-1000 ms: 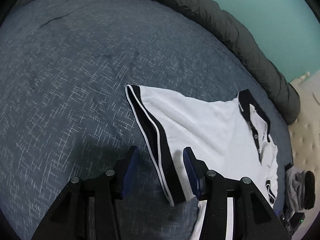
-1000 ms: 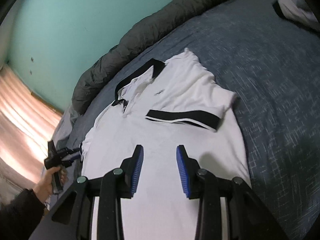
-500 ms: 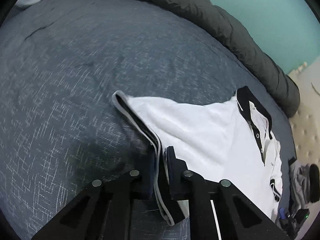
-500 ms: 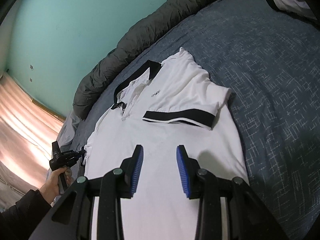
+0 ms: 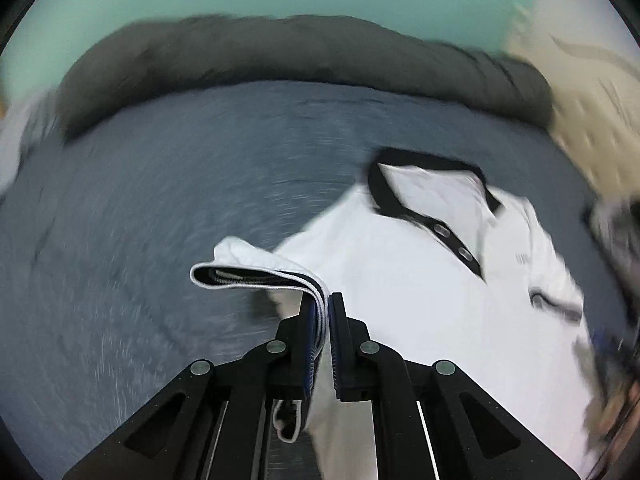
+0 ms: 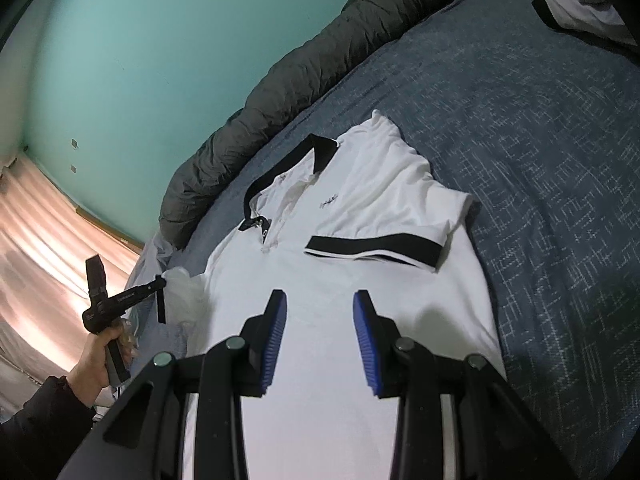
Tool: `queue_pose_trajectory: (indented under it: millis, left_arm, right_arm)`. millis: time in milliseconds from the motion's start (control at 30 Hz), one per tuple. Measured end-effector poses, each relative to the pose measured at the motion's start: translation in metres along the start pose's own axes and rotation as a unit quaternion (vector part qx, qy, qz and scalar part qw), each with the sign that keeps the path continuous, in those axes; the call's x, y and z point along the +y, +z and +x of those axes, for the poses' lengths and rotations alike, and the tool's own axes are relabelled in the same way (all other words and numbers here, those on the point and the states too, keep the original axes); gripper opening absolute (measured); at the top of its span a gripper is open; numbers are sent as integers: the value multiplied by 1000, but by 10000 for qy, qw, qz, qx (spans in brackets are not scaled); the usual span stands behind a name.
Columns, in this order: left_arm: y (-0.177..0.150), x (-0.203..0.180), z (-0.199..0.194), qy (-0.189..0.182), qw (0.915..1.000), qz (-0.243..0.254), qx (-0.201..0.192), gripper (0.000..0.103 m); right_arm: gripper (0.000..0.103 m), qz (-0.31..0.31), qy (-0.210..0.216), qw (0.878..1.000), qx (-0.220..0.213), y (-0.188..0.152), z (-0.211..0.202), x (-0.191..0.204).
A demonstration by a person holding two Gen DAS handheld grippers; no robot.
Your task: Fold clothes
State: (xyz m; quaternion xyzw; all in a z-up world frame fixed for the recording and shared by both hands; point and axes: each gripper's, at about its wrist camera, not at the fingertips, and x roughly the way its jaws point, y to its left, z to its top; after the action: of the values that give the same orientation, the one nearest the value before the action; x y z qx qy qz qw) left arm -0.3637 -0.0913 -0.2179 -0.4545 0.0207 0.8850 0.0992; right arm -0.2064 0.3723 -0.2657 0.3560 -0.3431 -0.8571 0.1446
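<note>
Left gripper (image 5: 323,312) was clamped on the left sleeve cuff (image 5: 256,278) of the white polo shirt (image 6: 360,264). The black-and-white trim ran pinched between the pads, and the sleeve was lifted off the bedspread (image 5: 160,208), with the cuff looping out to the left of the jaws. The left wrist view was motion-blurred, so fine detail there is unreliable.

Right gripper (image 6: 320,328) had its jaws parted with nothing between them. It hovered over the lower middle of the shirt body; contact with the fabric can't be confirmed.

The shirt lay front-up on the blue-grey bedspread, black collar (image 6: 288,168) toward the bed's far edge, where a rolled dark grey duvet (image 6: 320,56) ran along the teal wall (image 6: 140,60). The right sleeve (image 6: 384,216) was already folded in across the chest, its black cuff band (image 6: 372,249) lying flat just below the collar placket.

In the right wrist view a hand (image 6: 100,360) in a dark sleeve (image 6: 36,420) held the left gripper's handle near the bed's left edge. Another pale garment with black trim (image 6: 580,4) sat at the bed's far right corner, well apart from the shirt. A peach curtain (image 6: 40,260) hung off the left side.
</note>
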Motion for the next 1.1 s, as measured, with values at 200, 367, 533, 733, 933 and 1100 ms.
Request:
queue_pose_trajectory:
  millis: [200, 367, 533, 733, 933, 1100]
  left_arm:
    - [-25, -85, 32, -52, 9873, 1369, 799, 8]
    - [-41, -85, 32, -115, 9889, 1175, 904, 8]
    - [-50, -63, 13, -209, 9945, 701, 747, 32]
    - [-64, -48, -2, -97, 9960, 613, 646, 37]
    - [-74, -19, 0, -12, 9987, 112, 492, 37]
    - [-83, 16, 1, -304, 9970, -601, 368, 37]
  right_arm:
    - [35, 72, 100, 9999, -6, 1, -1, 0]
    - [35, 111, 170, 9998, -11, 3, -3, 1]
    - [35, 122, 189, 9997, 1, 2, -2, 2]
    - [35, 37, 181, 9998, 69, -1, 3, 8]
    - [35, -173, 262, 9992, 266, -8, 13, 23]
    - [35, -403, 151, 9972, 611, -21, 37, 48]
